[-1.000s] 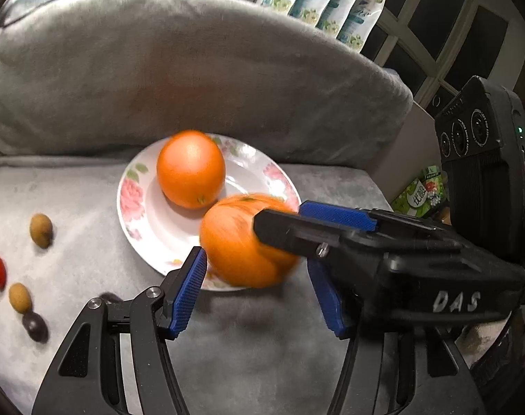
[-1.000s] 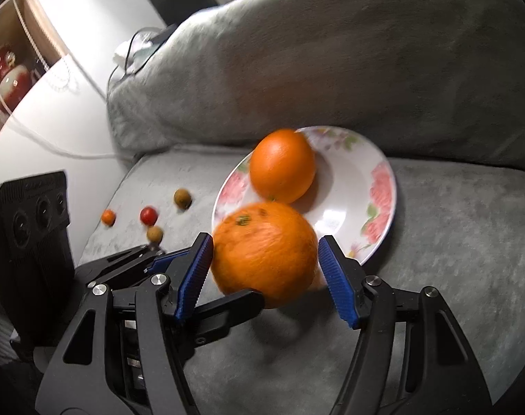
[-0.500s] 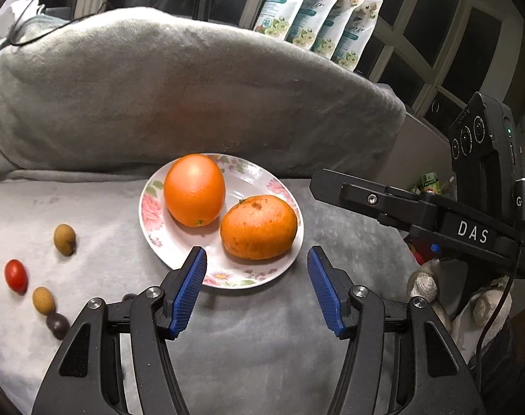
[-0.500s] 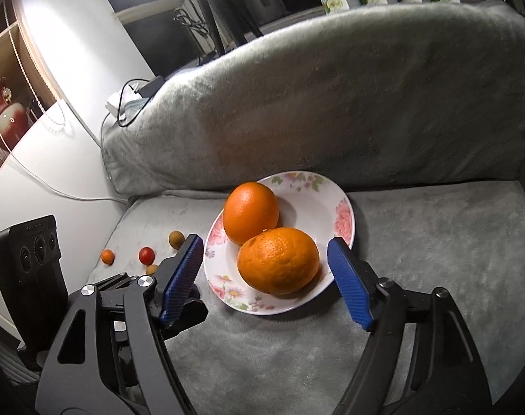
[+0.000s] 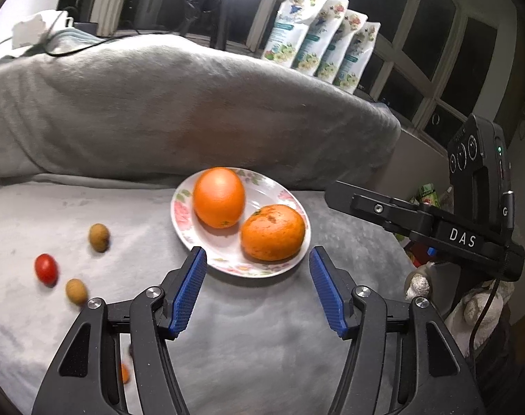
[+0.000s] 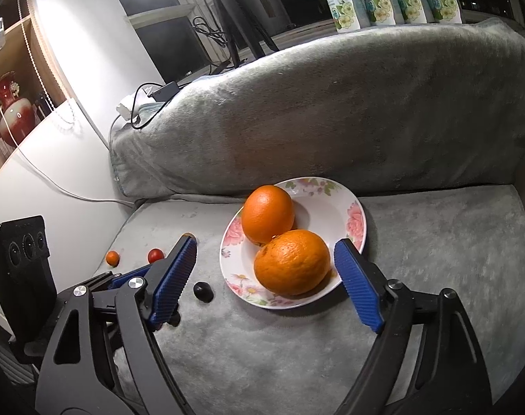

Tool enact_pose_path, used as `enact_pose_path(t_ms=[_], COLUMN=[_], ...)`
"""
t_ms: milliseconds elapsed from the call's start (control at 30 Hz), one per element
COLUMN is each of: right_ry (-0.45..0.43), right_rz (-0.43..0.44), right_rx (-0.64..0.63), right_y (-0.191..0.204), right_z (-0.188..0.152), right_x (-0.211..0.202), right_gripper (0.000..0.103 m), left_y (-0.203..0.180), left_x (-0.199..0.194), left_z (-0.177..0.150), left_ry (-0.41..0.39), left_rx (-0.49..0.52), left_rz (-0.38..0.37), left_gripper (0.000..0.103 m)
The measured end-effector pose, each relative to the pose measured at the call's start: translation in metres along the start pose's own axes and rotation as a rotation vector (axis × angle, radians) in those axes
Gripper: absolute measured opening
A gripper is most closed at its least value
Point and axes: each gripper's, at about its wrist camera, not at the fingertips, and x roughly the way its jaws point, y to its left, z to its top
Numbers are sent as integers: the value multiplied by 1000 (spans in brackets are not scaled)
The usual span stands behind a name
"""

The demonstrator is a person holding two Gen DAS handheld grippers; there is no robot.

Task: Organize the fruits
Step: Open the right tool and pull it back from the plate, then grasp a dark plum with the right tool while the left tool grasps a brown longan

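**Both sets of fingers empty, two oranges on the plate, small fruit loose on the cushion**

Fingers first: on the right gripper (image 6: 265, 276) the jaws are opening, and although the near orange (image 6: 292, 262) sits in line between the blue pads, I see them clear of its skin on both sides. The left gripper (image 5: 258, 288) is also parted with nothing between its pads, and its jaws are widening slightly.

I take the floral plate (image 6: 357, 223) as my landmark; it rests on the grey sofa seat (image 6: 435, 242) just in front of the backrest. On it, the near orange touches the far orange (image 6: 267, 213) behind it. Both look firm, fairly heavy and round, so I judge they would roll if nudged; I would grip across the widest part, pads on opposite sides.

Left of the plate lie the small pieces. Closest to it is a dark round fruit (image 6: 203, 291), just beside the rim. Further left are two tan fruits (image 5: 99, 237) (image 5: 76, 291) and a red cherry tomato (image 5: 46, 269), with a tiny orange fruit (image 6: 112, 257) furthest out. I judge these light, smooth and easily bruised or flicked away, the tomato especially; a gentle, centred pinch low against the soft fabric seems wise, since the cushion will give.
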Motion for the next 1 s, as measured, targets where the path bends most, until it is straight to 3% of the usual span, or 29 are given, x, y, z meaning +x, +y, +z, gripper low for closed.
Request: enact_pose_path(t_ms=[300,567,867,1000], right_ry=[-15,24,88,123], right_rz=[35,64,84,93], right_rx=[-16,-76,-215,-251], right_y=[18,43,82,95], right_z=[-8,-16,-34,-44], right_x=[0,14,33,44], right_gripper=[85,85,85,82], left_y=[41,98,137,146], left_x=[-36,-62,-58,-48], left_z=[3,-3,-24,-31], left_ry=[-53,-85,-40,-7], left_rx=[-53,-150,-209,-232], left_rz=[62,139,183,170], left_gripper=[62,61,59,47])
